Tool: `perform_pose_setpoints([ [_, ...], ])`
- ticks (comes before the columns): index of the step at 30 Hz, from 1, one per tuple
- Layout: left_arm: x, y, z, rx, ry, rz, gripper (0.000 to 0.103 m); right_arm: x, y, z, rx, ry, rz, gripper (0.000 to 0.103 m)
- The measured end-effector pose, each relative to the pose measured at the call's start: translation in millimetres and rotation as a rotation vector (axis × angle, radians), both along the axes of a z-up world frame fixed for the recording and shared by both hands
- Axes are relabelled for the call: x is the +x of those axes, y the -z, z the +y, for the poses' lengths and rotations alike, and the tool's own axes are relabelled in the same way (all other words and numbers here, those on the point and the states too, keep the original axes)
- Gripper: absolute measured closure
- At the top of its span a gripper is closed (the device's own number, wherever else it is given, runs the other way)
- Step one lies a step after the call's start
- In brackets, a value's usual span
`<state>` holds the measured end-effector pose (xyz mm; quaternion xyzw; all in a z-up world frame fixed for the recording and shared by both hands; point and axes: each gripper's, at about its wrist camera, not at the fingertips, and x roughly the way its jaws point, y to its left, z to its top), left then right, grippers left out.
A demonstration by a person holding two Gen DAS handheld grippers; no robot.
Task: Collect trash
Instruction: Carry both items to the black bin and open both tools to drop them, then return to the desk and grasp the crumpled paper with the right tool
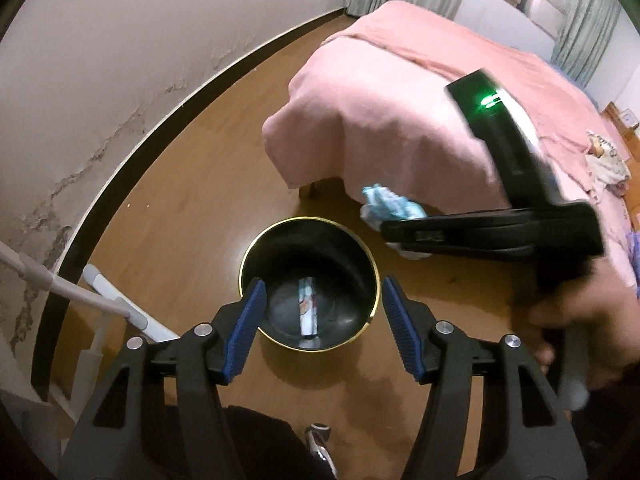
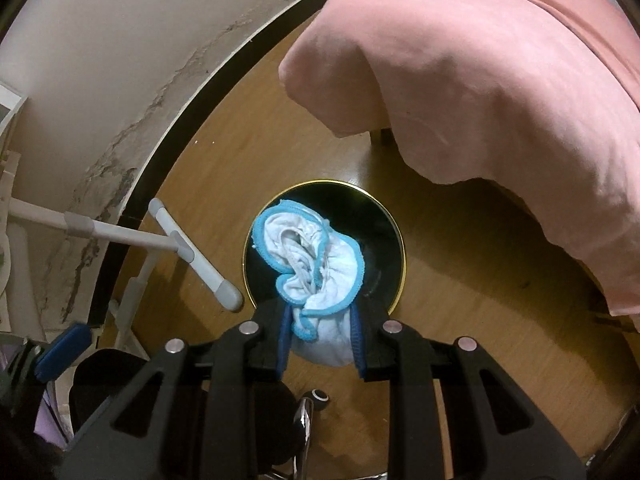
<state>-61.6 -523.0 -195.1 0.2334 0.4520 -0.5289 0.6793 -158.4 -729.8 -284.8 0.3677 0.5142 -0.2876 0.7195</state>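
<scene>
The left claw (image 1: 322, 312) hung above the bin (image 1: 308, 286), its blue pads spread wide with nothing between them. The bin, black with a gold rim, stood on the wooden floor (image 1: 192, 216) near the corner of a bed under a pink cover (image 1: 400, 120). A long wrapper (image 1: 307, 312) lay flat on the bin's bottom, seen through the gap between the pads. The right claw (image 2: 320, 338) pinched a crumpled white cloth (image 2: 316, 272) with a light blue edge; the pads pressed on its lower part while the rest bulged out past the tips, over the bin's mouth. Seen from the left wrist, that claw reached in from the right, held by a hand (image 1: 584, 340), with the cloth beside the bin's rim and above the floor. A white stand (image 2: 176, 240) with grey joints rested on the floor to the left of the bin, by the stained wall (image 2: 120, 80).
</scene>
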Motion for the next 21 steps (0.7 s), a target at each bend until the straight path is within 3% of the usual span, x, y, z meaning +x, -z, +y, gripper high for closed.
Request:
perform_pose_setpoints([
  [2, 0, -7, 5, -0.011, -0.005, -0.015, 0.042, 3, -3, 1, -0.007, -0.001, -0.005, 0.067],
  [4, 1, -11, 10, -0.016, -0.008, -0.018, 0.042, 3, -6, 1, -0.023, 0.008, -0.016, 0.04],
  [13, 6, -46, 45, -0.057, -0.049, -0.037, 0.039, 11, -40, 9, -0.098, -0.007, -0.04, 0.037],
  [15, 8, -64, 60, -0.076, -0.058, -0.051, 0.037, 16, -61, 20, -0.143, -0.029, -0.059, 0.036],
  [17, 9, -84, 81, -0.111, -0.064, -0.085, 0.028, 24, -86, 33, -0.199, -0.056, -0.088, 0.033],
  [21, 21, -122, 146, -0.146, -0.137, -0.175, 0.02, 43, -145, 82, -0.304, -0.155, -0.184, 0.03],
])
